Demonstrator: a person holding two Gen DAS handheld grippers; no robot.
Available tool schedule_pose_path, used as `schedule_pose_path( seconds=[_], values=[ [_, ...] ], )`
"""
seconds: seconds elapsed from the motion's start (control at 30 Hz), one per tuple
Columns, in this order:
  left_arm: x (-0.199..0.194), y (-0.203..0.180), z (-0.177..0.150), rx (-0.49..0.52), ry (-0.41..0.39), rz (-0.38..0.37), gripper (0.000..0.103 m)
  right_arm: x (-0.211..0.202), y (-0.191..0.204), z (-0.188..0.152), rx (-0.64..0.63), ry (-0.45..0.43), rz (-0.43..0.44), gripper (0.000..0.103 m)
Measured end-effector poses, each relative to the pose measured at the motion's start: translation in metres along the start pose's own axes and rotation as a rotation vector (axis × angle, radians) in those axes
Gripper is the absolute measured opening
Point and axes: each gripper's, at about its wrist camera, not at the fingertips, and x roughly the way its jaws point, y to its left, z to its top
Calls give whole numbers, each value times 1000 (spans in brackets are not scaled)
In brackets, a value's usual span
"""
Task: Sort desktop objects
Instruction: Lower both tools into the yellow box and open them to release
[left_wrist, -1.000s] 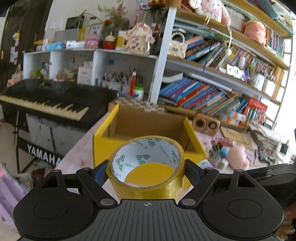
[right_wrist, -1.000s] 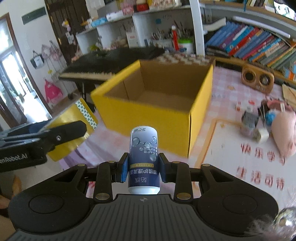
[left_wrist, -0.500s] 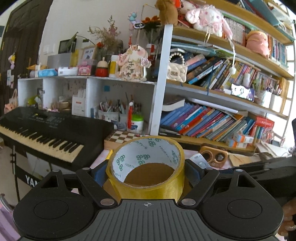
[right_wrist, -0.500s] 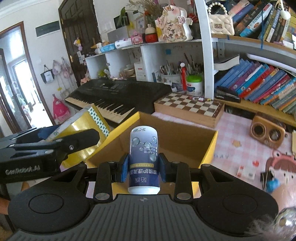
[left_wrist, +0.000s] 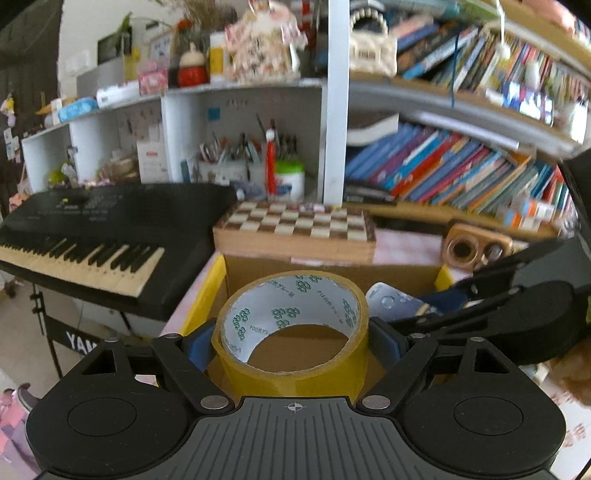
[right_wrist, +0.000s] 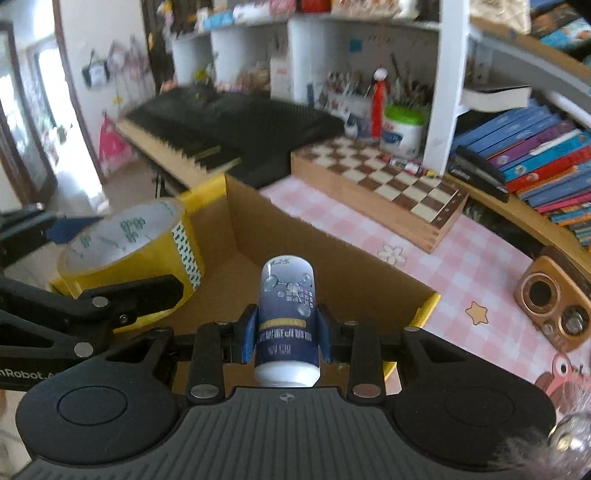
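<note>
My left gripper (left_wrist: 291, 341) is shut on a roll of yellow tape (left_wrist: 291, 365), held over the open yellow cardboard box (left_wrist: 207, 291). My right gripper (right_wrist: 286, 334) is shut on a small blue-and-white bottle (right_wrist: 288, 317), held upright over the same box (right_wrist: 424, 310). In the right wrist view the tape roll (right_wrist: 125, 243) and the left gripper's fingers (right_wrist: 122, 299) sit at the left, over the box's left side. In the left wrist view the bottle (left_wrist: 391, 302) and the right gripper's fingers (left_wrist: 517, 299) show at the right.
A wooden chessboard box (right_wrist: 384, 184) lies behind the yellow box on the pink checked tablecloth (right_wrist: 480, 251). A wooden speaker (right_wrist: 550, 299) stands at the right. A black keyboard (left_wrist: 92, 229) stands to the left. Full bookshelves (left_wrist: 461, 166) rise behind.
Both grippers have tipped forward and down over the box. Its brown inside now lies under the tape and the bottle. Both still grip their objects.
</note>
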Motion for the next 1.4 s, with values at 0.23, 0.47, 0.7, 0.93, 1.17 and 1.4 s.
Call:
schedule_pose_path(
  seconds=[0.23,0.47,0.7,0.93,1.17,1.4],
  values=[
    [34,-9,-6,56,126,1,85,32,-3,4,-159,112,-8,30],
    [51,-14,-17,82,214,14,85,54,4,1,-280,195,-10,30],
    [53,-18,-18,146,242,25,85,66,9,-4,-337,242,-19,30],
    [53,-18,-17,157,240,32,87,65,7,-4,-333,229,-20,30],
    [44,-12,-17,129,204,49,93,55,6,-2,-274,171,-24,33],
    [8,-18,-7,114,69,30,94,11,2,6,-150,21,-10,33]
  ],
)
